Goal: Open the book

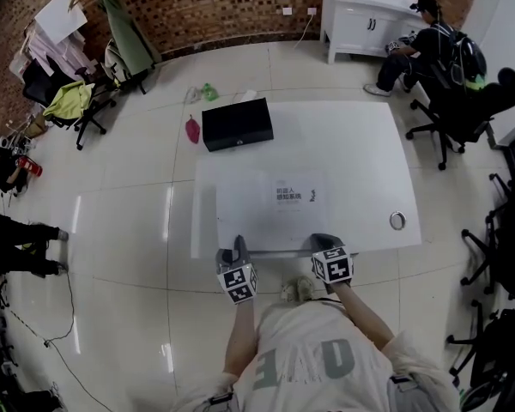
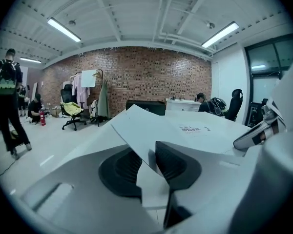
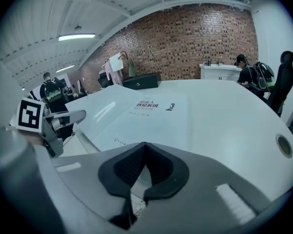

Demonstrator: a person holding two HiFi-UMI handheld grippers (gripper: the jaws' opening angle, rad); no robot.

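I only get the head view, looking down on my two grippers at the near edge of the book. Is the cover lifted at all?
Observer: Yes. In the left gripper view the corner of the cover is tilted up, not lying flat.
Operator: Is my left gripper squeezing it?
Observer: The left gripper has its jaws a little apart, with that corner between them.
Operator: And the right one?
Observer: The right gripper has its jaws together, and I see nothing clamped between them.
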